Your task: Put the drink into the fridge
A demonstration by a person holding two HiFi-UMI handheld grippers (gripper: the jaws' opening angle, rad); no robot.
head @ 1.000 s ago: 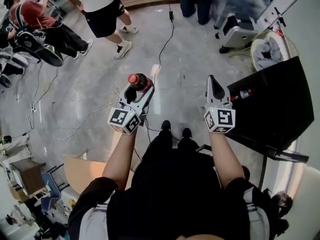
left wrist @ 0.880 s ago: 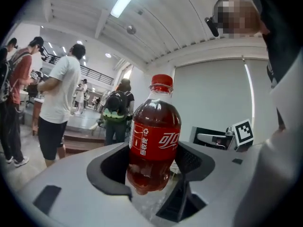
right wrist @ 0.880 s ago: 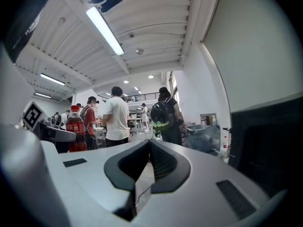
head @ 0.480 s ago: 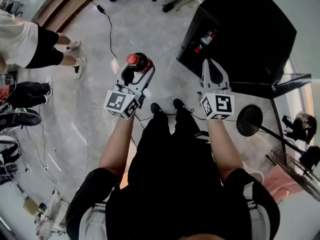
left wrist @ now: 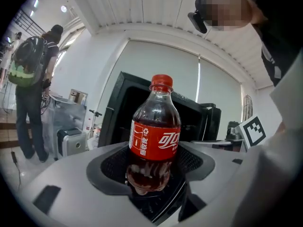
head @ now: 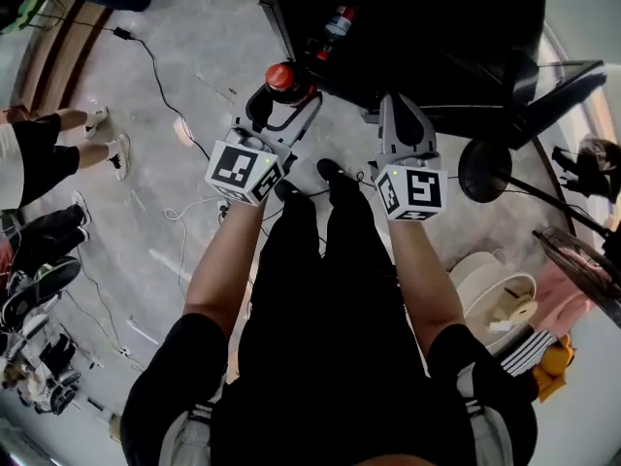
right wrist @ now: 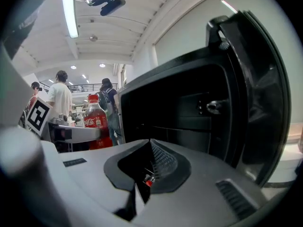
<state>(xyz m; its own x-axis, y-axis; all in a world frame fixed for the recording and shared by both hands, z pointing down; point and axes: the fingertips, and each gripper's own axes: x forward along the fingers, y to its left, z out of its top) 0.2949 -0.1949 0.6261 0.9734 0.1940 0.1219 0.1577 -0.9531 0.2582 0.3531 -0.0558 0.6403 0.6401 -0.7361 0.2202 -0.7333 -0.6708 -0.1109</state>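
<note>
The left gripper (head: 284, 103) was clamped on the lower body of the cola bottle (head: 280, 77), holding it upright just in front of the open black fridge (head: 437, 37). The right gripper (head: 399, 115) hung beside it, also just short of the fridge's front, with its jaws pressed together and nothing between them. The fridge door (right wrist: 258, 93) stood swung wide to the right of the opening. Another bottle (head: 336, 22) showed inside the fridge, near its front edge.

Cola bottle (left wrist: 155, 126), red cap and label, upright, clamped low in left gripper (left wrist: 152, 178), near black fridge (right wrist: 180, 103), its door open.
</note>
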